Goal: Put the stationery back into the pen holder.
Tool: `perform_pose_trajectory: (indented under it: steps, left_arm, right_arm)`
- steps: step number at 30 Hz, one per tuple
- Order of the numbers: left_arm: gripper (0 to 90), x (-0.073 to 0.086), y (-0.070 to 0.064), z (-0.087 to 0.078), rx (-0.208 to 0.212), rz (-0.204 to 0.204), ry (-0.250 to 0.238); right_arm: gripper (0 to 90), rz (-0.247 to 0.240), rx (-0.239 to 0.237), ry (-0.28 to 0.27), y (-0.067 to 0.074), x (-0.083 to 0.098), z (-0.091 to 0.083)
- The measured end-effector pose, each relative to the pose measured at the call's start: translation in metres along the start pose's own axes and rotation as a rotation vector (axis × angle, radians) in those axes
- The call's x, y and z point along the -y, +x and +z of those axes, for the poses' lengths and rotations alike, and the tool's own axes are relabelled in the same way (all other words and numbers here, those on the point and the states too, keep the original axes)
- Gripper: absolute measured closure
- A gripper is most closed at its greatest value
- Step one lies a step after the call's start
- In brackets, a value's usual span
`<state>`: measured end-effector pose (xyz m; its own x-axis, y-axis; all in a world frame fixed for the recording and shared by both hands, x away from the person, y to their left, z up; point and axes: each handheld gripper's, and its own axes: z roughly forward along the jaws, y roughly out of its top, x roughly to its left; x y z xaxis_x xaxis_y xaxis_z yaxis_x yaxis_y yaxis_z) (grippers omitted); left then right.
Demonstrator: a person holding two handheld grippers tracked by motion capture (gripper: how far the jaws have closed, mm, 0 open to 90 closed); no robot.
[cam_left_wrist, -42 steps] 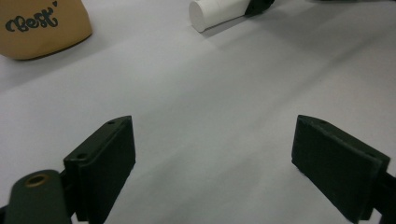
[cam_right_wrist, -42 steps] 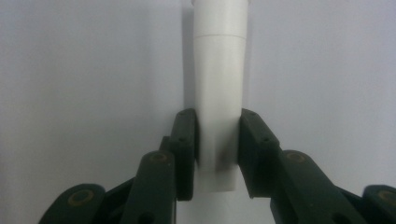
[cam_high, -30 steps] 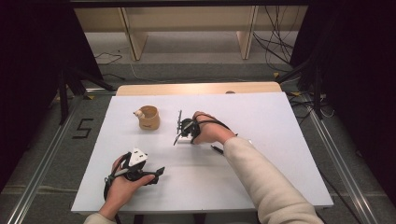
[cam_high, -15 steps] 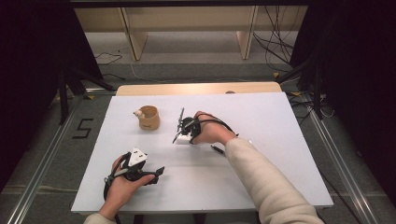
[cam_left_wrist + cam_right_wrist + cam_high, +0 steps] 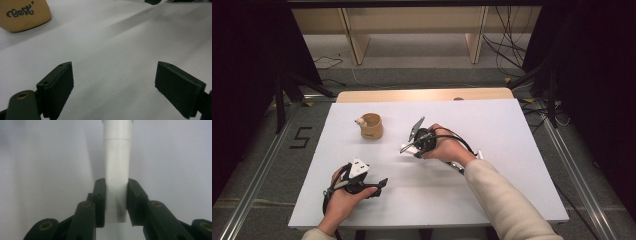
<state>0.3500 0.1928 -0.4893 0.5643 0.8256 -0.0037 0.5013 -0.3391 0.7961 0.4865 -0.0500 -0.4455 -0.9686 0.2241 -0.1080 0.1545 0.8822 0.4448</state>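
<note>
I am working near to far. Closest to me, the left tongs (image 5: 379, 183) are resting low on the white tabletop (image 5: 512, 130) near its front edge, spread wide with nothing between the pads; in the left gripper view I am seeing bare white surface between the 2 jaws.

Further in, around the middle of the tabletop, the right tongs (image 5: 116, 195) are pinching a white tube (image 5: 117, 170) across its lower part, the 2 pads pressing on either side of it. From the high view the tube (image 5: 407, 148) is sticking out toward the left, just above the surface or touching it; I cannot tell which.

I am judging this as the carry step: the tube is gripped and the tan cup (image 5: 372, 126), standing upright well apart to the far left with something small and pale at its rim, is looking like the likely target. The next move is calling for a lift, a tilt toward upright and a line-up over the cup's mouth.

For room, I am seeing open surface between tube and cup, and wide clear white to the right and far side. The left edge is lying not far beyond the cup, so I am planning a short swing.
</note>
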Motion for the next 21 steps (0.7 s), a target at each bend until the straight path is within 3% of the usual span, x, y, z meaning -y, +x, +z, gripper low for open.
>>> perform_pose_trajectory:
  steps: [1, 10, 21]
  left_arm:
    - [14.9, 0.000, 0.000, 0.000, 0.001, 0.002, 0.002]
    - [15.1, 0.000, 0.000, 0.000, 0.002, 0.001, 0.001]
    - [15.3, -0.001, -0.002, 0.000, 0.008, 0.001, -0.006]
  right_arm:
    - [71.3, 0.003, 0.005, -0.024, 0.002, 0.002, 0.000]
    - [71.2, 0.016, 0.022, -0.070, 0.011, 0.014, -0.007]
    - [71.3, 0.099, 0.062, -0.176, 0.029, 0.032, -0.015]
